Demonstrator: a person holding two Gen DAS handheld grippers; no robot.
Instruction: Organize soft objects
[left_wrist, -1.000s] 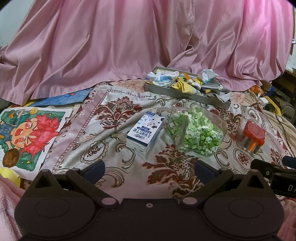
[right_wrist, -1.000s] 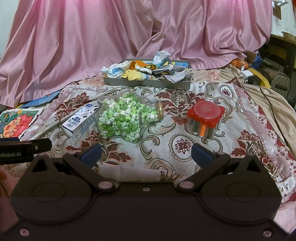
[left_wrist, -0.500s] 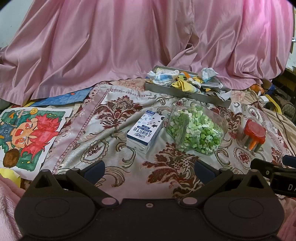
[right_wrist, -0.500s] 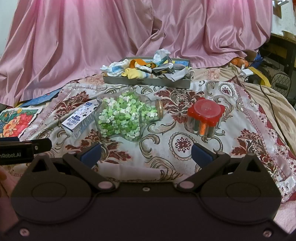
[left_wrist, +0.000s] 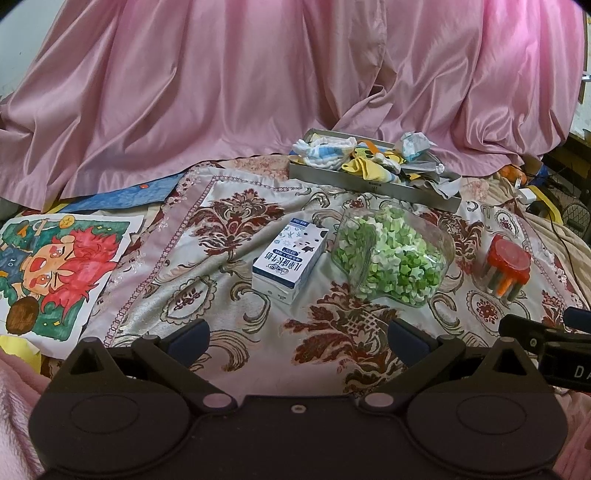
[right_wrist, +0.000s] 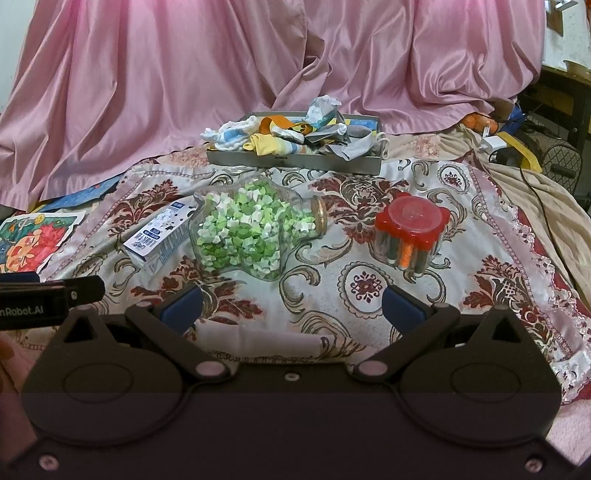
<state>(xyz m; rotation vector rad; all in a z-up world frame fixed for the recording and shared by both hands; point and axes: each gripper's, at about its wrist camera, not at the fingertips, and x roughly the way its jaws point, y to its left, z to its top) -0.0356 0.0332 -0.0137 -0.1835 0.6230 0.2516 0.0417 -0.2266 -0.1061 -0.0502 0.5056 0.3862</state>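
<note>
From the left wrist view, the left tongs (left_wrist: 297, 338) stood wide apart and held nothing, hovering low over the patterned cream-and-maroon brocade cloth (left_wrist: 221, 266) that covered the worktop. At the far edge of that cloth sat a shallow grey metal tray (left_wrist: 369, 182) heaped with small soft socks and rags in white, blue, yellow and grey (left_wrist: 369, 158); some grey pieces hung over its right end. Nearer, a blue-and-white milk carton (left_wrist: 290, 262) lay on its side, just beside a clear glass jar of green and white folded paper stars (left_wrist: 391, 258), also on its side. A clear tub with a red lid (left_wrist: 508, 266) stood to the right of the jar. A coloured cartoon drawing on paper (left_wrist: 55, 273) lay off the cloth to the left. Pink satin drapery (left_wrist: 258, 92) filled the background. The black body of the right tongs (left_wrist: 546, 343) showed at the right edge.

From the right wrist view, the right tongs (right_wrist: 291, 308) were likewise spread wide and empty above the cloth's near edge. The tray (right_wrist: 295, 162) of socks (right_wrist: 288, 138) sat straight ahead at the back, with the jar (right_wrist: 251, 236) and carton (right_wrist: 159, 236) ahead to the left and the red-lidded tub (right_wrist: 410, 229) ahead to the right, apart from the jar.
</note>
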